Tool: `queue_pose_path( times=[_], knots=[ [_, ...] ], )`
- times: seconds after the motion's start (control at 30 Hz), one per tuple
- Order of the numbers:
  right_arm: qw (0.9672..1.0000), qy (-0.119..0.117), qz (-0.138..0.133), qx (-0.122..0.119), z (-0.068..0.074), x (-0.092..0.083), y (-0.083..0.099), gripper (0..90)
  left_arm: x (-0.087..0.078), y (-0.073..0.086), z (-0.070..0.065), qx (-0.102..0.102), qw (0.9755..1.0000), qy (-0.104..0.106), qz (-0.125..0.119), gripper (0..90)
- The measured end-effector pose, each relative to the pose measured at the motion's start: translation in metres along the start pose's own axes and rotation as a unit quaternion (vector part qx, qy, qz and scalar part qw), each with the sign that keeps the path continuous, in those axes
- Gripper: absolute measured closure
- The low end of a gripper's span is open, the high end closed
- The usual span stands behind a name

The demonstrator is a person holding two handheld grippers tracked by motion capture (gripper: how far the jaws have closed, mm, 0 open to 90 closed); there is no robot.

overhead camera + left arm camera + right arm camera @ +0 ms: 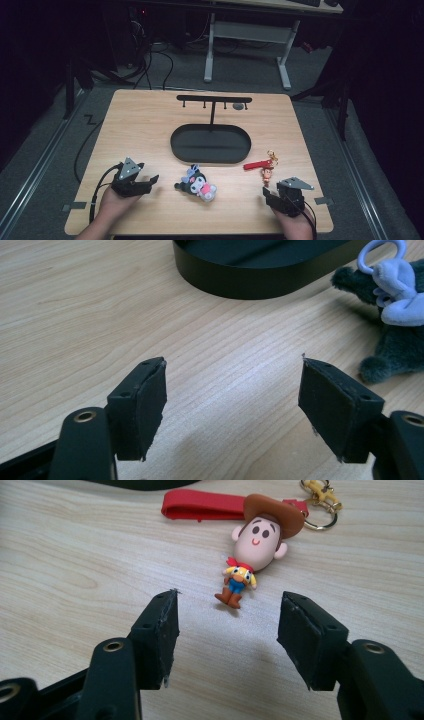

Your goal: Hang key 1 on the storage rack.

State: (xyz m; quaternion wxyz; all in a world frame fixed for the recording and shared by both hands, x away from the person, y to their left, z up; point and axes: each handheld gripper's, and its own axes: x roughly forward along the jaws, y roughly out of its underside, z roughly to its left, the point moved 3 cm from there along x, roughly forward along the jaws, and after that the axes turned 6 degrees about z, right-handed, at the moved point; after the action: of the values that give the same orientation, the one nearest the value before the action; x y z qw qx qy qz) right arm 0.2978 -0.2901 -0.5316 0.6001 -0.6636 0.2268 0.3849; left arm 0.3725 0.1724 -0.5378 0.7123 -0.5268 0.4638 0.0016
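The right gripper [270, 195] is held near the table's [140, 125] front right corner, jaws spread with nothing between them. The cowboy figure keychain [250, 550] lies flat just ahead of the pads, untouched, its red strap [200, 507] and gold clasp [320, 495] stretched towards the black oval tray [210, 157]. The left gripper [150, 182] is held near the front left edge, jaws likewise released and empty over bare wood. A dark plush toy keychain [197, 185] lies between the two grippers, close to the tray's front rim. Bare wood is left on both sides of the tray. A black hook stand [214, 100] rises from the tray's back. The light wooden table stands on grey carpet in a dark room, with a white desk frame [245, 45] behind.
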Motion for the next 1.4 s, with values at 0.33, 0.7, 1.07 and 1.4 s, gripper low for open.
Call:
queue_pose_path(
  times=[0.33,0.7,1.07,1.4],
  knots=[
    [0.9998,0.007,0.019,0.003,0.001,-0.005,-0.008,43.1,0.0,0.002,-0.003,0.006,0.9998,0.017,-0.001,28.6],
    [0.9978,-0.003,0.066,0.005,0.002,-0.01,-0.012,43.3,0.0,0.003,-0.007,0.011,0.9997,0.023,-0.004,28.3],
    [0.9937,0.0,0.11,-0.021,-0.001,-0.012,-0.017,42.3,0.003,0.003,-0.009,0.018,0.9994,0.028,0.001,28.1],
    [0.9878,-0.015,0.155,-0.004,-0.008,-0.009,-0.029,44.6,0.004,0.002,-0.011,0.026,0.9993,0.028,0.004,28.1]
  ],
)
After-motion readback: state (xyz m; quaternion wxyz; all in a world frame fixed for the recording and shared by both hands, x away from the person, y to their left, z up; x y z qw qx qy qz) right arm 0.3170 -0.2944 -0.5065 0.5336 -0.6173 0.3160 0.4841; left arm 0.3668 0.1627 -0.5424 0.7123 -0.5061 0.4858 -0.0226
